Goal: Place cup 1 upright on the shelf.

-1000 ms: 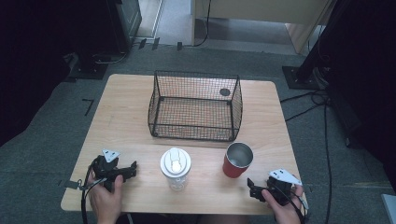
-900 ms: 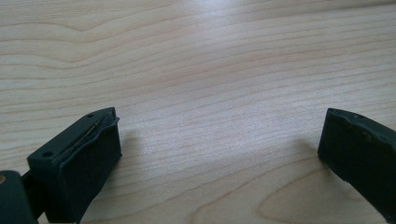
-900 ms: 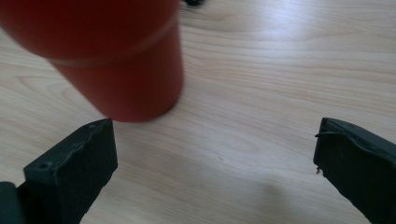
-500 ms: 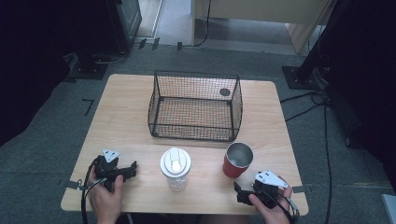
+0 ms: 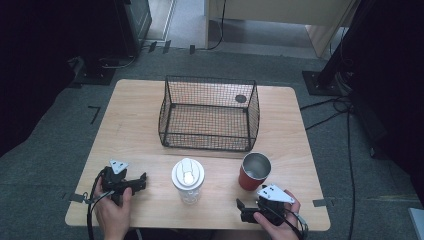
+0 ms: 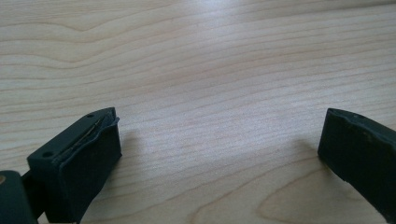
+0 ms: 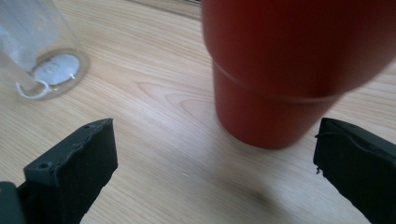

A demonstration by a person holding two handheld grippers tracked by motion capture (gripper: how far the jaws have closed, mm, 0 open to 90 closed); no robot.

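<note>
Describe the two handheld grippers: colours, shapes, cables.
Both are black. The left gripper and right gripper each carry a grey three-cornered plate on top and trail a black cable. Their jaws are blocky black pads with rough edges. No sleeves are visible.

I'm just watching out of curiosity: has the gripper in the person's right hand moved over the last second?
Yes. The right gripper has slid leftward along the table's near edge, from beyond the red cup to just in front of it.

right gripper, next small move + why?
Probably ease the right gripper forward to bracket the red cup: the jaws stand wide open, empty, the cup upright just ahead, slightly off to one side. The left gripper rests open over bare table.
</note>
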